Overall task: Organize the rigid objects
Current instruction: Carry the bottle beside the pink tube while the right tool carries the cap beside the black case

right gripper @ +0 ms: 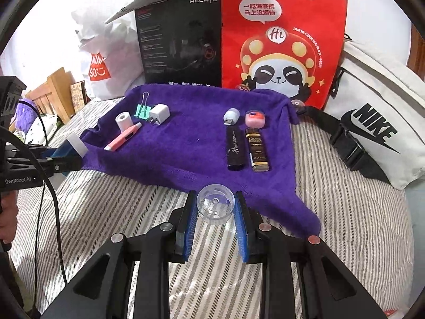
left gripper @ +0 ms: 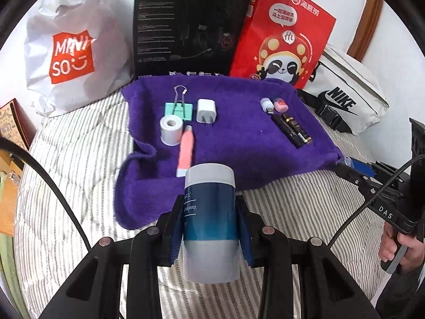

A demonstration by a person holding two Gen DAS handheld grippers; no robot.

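We take the purple towel (left gripper: pixel 239 143) as our landmark. Our left gripper (left gripper: pixel 209 228) is clamped on the Vaseline jar (left gripper: pixel 209 212), pads pressing its blue-and-grey sides, and holds it above the striped bedding just off the towel's near edge. The jar's long axis runs along the fingers, cap end toward the towel. Our right gripper (right gripper: pixel 215 212) is closed narrowly on a small clear cap (right gripper: pixel 215 203), also over the bedding at the towel's near edge, its round face turned toward the camera.

On the towel two groups already lie well apart. Toward its left half sit the tape roll (left gripper: pixel 171 129), the binder clip (left gripper: pixel 178 107), the charger (left gripper: pixel 206 110) and the pink pen (left gripper: pixel 186 154). Toward its right half sit the USB plug (right gripper: pixel 230 116), the pink tin (right gripper: pixel 255 118), the black tube (right gripper: pixel 235 148) and the gold-and-black tube (right gripper: pixel 258 150).

We judge that the coming move turns on this: the left group lies straight ahead of the jar, with the pen nearest and its length pointing almost at the jar, so the jar must land beside the pen, not on it. The right group lies ahead of the clear cap, with bare towel between.
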